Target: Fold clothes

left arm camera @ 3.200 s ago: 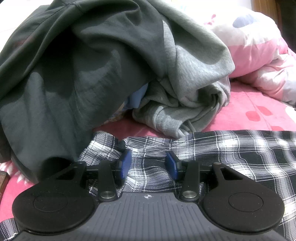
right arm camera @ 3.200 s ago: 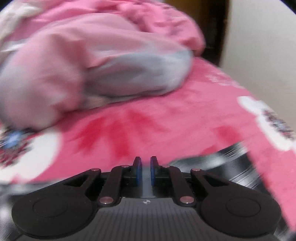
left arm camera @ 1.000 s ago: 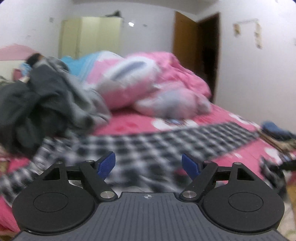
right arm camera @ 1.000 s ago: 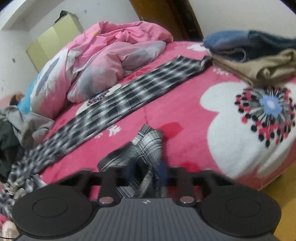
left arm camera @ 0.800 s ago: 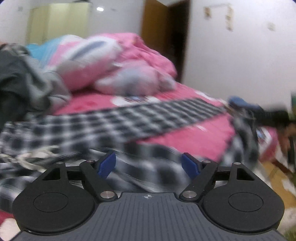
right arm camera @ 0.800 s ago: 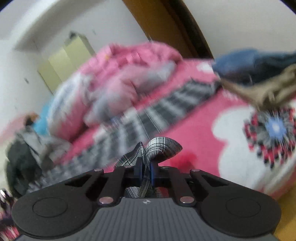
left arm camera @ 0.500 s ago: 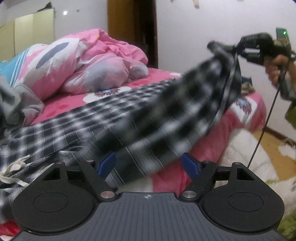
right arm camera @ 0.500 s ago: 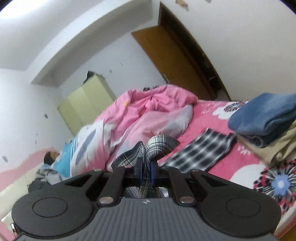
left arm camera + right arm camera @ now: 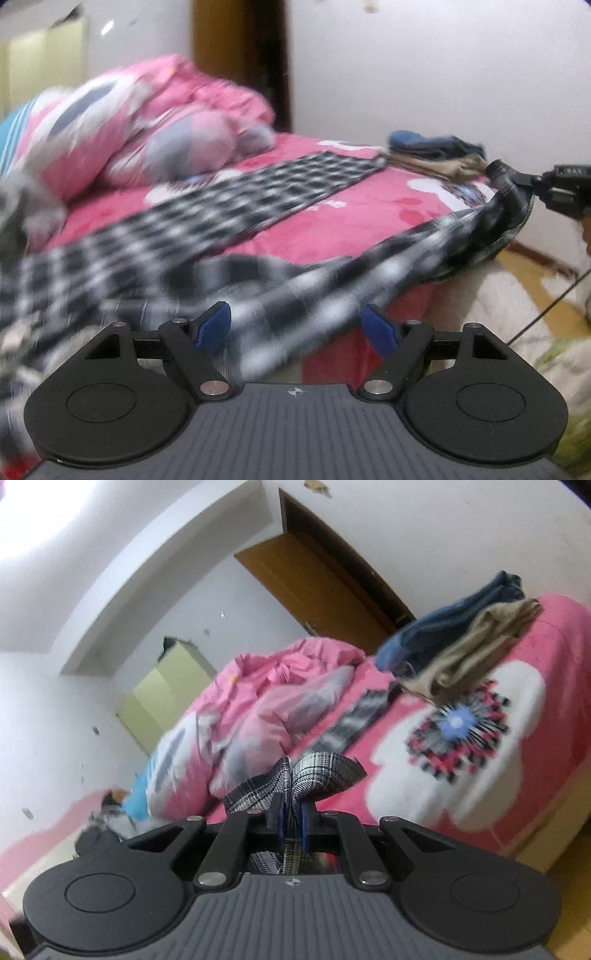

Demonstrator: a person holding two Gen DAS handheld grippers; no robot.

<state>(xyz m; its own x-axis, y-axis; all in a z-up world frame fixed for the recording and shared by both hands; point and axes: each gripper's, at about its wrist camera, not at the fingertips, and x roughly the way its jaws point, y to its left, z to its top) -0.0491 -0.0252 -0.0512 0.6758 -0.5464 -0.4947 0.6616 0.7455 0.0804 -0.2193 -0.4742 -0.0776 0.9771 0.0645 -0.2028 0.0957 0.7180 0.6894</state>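
From the left wrist camera, the left gripper point(image 9: 295, 328) has its blue fingers spread wide with nothing pinched; the black-and-white plaid fabric garment point(image 9: 229, 218) passes just beyond them, blurry, so I can't tell if a pad brushes it. One long strip of it lies flat across the pink flower-print bed cover point(image 9: 369, 218), running from about 9 o'clock up toward 1 o'clock, while a second length swings off the bed edge toward 3 o'clock, where the right gripper point(image 9: 508, 184) has it lifted. A rumpled pink quilt point(image 9: 155, 122) sits at 10 o'clock and a small stack of folded blue and tan clothes point(image 9: 436, 155) at 2 o'clock. From the right wrist camera, its fingers are nearly closed, clamped on a bunched end of the plaid cloth point(image 9: 295, 775), which flares out just above the pads; the flat strip shows at 12 o'clock, the stack at 2 o'clock. My read on handling: thin woven cloth, light and totally floppy, so it sags and swings wherever it isn't held and won't keep a line by itself. It looks unlikely to slip from a firm pinch, but a bunched grab like this one twists the leg. I'd take the free left gripper to the hanging edge near the hem or waistband, pinching a single flat layer at a corner, so the two grips can pull it taut.
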